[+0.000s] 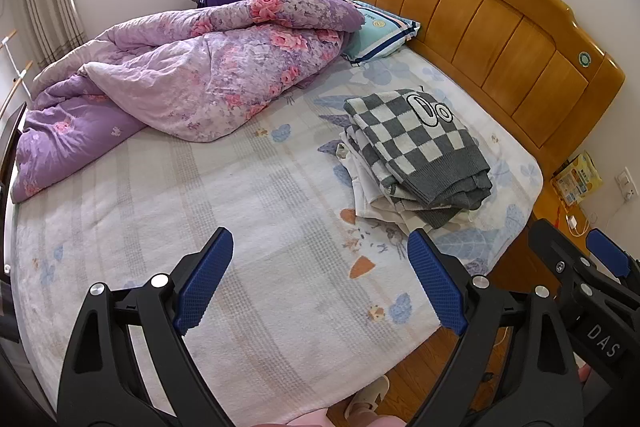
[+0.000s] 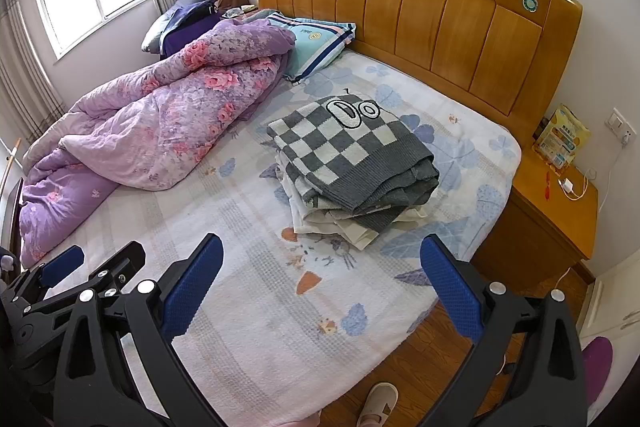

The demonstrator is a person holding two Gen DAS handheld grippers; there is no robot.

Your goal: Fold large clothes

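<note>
Hovering above the bed [image 1: 248, 195], left claw [image 1: 320, 279] wide, right claw [image 2: 320, 287] wide, folded checkered sweater [image 2: 348, 151] stacked beyond.

The sweater [image 2: 352, 155] covers most of the pale clothes [image 2: 332, 223] under it, so only their edges peek out. Behind the sweater, the quilt [image 2: 160, 123] hides part of the pillow [image 2: 316, 43]. The yellow bag [image 2: 562, 137] right of the sweater has print too small to read.

Knit checkered sweater [image 2: 352, 155], glossy wood headboard [image 2: 420, 15], matt cloth sheet [image 2: 248, 307], quilted cotton-looking duvet [image 2: 160, 123].
</note>
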